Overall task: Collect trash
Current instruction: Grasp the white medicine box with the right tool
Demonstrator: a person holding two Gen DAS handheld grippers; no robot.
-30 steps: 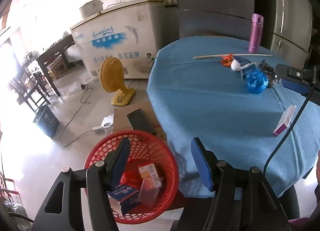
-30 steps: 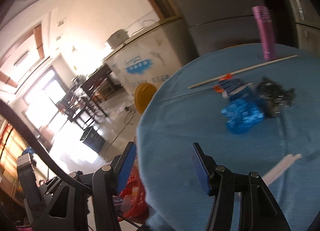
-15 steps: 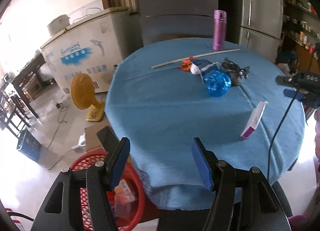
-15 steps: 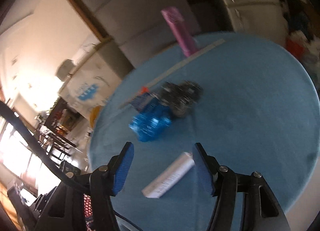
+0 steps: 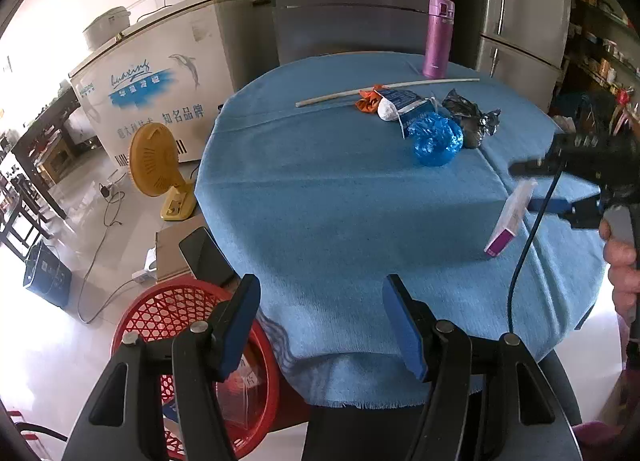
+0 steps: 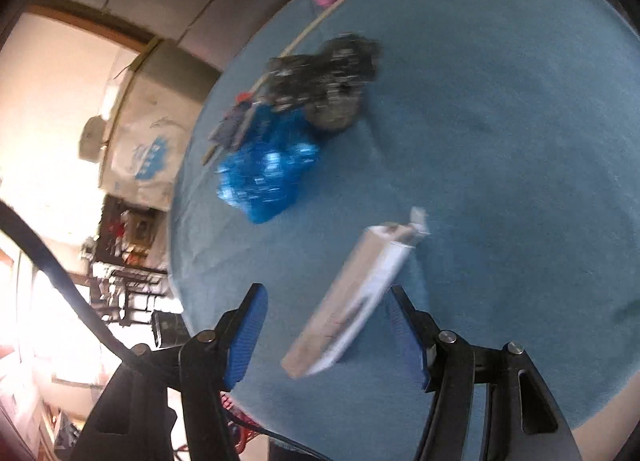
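The right gripper (image 6: 324,325) hangs over the box (image 6: 356,297) on the blue table (image 6: 500,109), fingers spread with the box lying between them, untouched as far as the blur shows. The left gripper (image 5: 320,317) is spread and empty over the table's near edge. Blue wad (image 5: 436,137) sits at 1 o'clock, red basket (image 5: 160,313) at 8.

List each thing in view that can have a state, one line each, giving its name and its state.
Left gripper: open, empty.
Right gripper: open, around the box, not pressing.
Box: lying flat on the tablecloth, end flap open.
Purple flask: upright, lid shut.
Blue bag: crumpled.
Black bag: crumpled.
Red basket: upright on floor, partly filled.
Yellow fan: standing upright.
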